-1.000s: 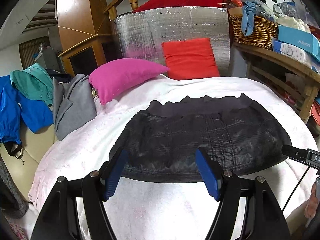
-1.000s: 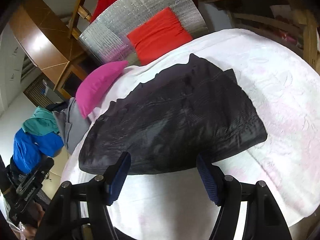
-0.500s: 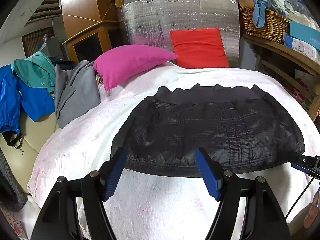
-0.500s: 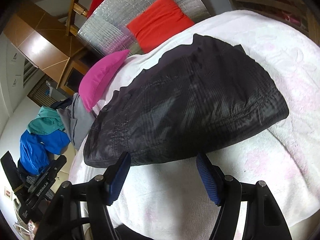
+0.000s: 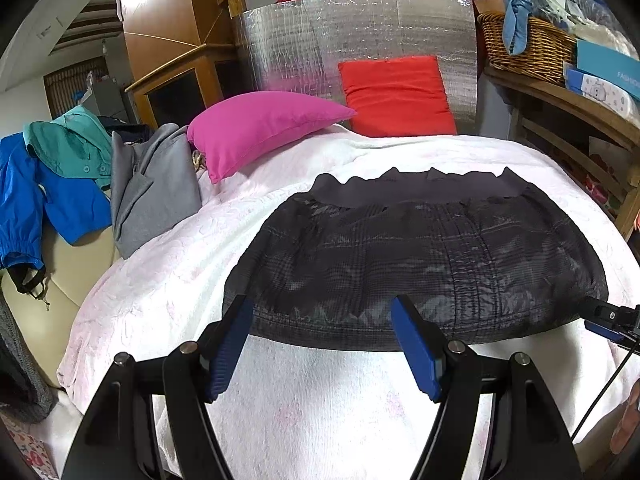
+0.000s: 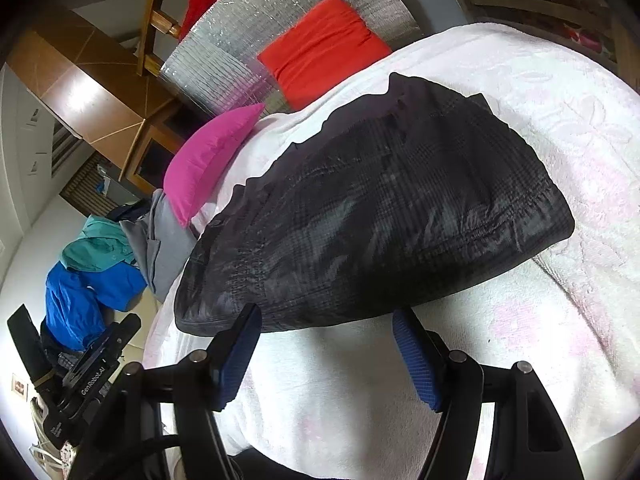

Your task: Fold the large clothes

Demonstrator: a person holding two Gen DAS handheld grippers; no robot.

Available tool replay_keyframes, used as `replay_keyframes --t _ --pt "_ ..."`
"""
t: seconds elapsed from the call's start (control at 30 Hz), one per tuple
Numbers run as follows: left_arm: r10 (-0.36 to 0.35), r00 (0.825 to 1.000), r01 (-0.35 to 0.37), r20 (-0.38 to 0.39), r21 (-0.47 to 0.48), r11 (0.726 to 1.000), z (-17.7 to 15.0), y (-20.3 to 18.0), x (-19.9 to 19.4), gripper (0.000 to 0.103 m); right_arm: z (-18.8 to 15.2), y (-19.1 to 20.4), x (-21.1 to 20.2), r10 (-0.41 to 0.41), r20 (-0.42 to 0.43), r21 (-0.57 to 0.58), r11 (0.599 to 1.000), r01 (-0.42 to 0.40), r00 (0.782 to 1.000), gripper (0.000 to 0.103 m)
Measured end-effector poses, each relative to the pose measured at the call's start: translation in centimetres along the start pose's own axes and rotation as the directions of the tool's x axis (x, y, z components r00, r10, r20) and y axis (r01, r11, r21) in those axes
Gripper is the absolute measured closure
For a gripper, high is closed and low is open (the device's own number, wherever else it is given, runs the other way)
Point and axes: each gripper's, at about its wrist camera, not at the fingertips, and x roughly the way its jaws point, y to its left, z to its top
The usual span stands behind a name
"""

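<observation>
Glossy quilted black jacket (image 5: 416, 256), fluffy blanket (image 5: 168, 280)

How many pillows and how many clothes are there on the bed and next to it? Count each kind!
Pillows: 2, pink pillow and red pillow
Clothes: 4, black jacket, grey garment, teal jacket, blue jacket
Total: 6

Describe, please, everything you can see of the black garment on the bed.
The black garment is a quilted, slightly shiny piece with a faint check pattern, stitched seams and a plain matte band along its far edge. It lies flat, folded into a wide bundle, on the white-pink blanket. Nothing else touches it.
</observation>
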Motion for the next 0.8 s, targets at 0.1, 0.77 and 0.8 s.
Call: replay_keyframes --t 0.1,0.77,0.8 --pt "0.001 1.0 -0.001 0.001 0.002 1.0 -0.03 -0.06 -0.19 0.03 -0.01 0.12 -0.15 0.004 0.002 -0.002 1.0 -0.004 1.0 0.032" --pt "0.008 1.0 -0.008 -0.021 0.007 1.0 -0.36 -0.04 0.52 0.03 0.15 -0.44 0.08 0.002 -0.006 0.012 1.0 -0.002 1.0 0.032" --pt "0.005 1.0 -0.005 -0.026 0.007 1.0 -0.42 0.01 0.68 0.03 0.12 -0.52 0.15 0.001 -0.008 0.014 1.0 -0.001 1.0 0.032"
